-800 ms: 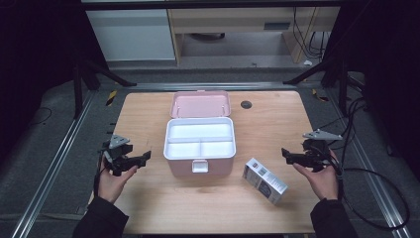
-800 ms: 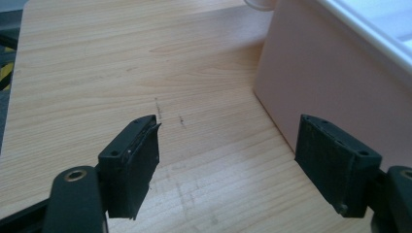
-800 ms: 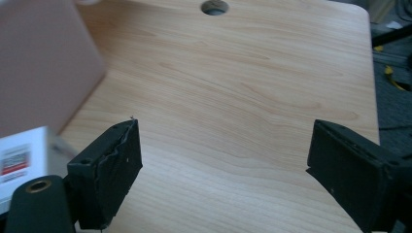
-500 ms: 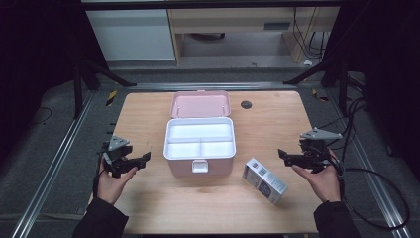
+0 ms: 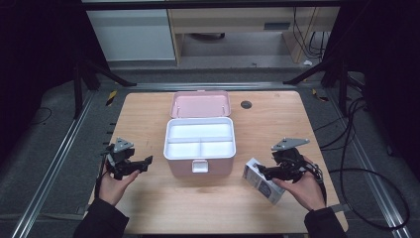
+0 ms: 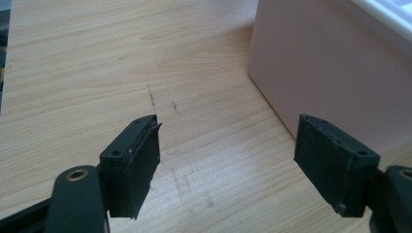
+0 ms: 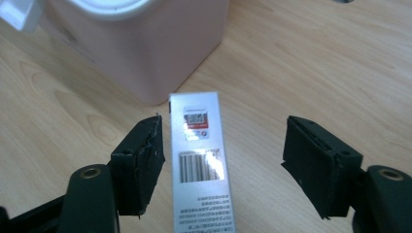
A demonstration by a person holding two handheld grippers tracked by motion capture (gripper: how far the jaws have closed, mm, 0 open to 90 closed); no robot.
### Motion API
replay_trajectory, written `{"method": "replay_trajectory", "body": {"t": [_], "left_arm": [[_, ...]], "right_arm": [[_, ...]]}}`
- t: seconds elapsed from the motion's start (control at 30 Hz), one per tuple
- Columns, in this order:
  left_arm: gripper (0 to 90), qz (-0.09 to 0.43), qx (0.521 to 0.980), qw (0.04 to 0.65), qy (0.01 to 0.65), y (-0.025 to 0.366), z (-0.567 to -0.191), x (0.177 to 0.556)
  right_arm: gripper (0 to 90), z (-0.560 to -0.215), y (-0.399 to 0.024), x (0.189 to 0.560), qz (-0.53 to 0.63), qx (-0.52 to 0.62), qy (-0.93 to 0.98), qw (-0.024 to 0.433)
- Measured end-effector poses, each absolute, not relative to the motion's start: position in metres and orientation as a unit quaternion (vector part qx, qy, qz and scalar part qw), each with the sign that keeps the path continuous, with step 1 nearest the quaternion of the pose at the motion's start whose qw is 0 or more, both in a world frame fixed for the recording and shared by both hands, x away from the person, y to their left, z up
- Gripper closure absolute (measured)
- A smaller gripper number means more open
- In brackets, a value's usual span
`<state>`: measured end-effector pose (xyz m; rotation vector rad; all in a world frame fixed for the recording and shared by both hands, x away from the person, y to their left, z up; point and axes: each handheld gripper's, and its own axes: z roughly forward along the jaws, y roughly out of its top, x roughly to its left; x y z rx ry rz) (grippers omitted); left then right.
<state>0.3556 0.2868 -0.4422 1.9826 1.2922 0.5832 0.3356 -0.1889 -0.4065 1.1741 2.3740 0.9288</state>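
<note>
Left hand-held gripper (image 5: 143, 162) sits left of pink box (image 5: 200, 144), jaws apart, nothing btwn them. Small carton (image 5: 261, 180) lies on tabletop (image 5: 148, 114) just right of box; right hand-held gripper (image 5: 257, 171) over it, jaws apart, not pressing.

The table (image 5: 148, 119) is being viewed from above its near edge, forward and downward, at some distance. The pink box (image 5: 199, 144) is being seen close up from low on either side by the gripper views, and is being shared by all three.
</note>
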Motion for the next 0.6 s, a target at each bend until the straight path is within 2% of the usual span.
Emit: {"method": "replay_trajectory", "body": {"t": [0.33,0.6], "left_arm": [[24.2,0.219,0.768,0.339,0.497,0.285,-0.446,0.356],[24.3,0.215,0.774,0.331,0.495,0.285,-0.449,0.358]], "right_arm": [[39.5,-0.421,-0.182,0.329,0.285,0.408,0.857,0.137],[42.3,-0.434,-0.180,0.331,0.248,0.415,0.867,0.120]]}}
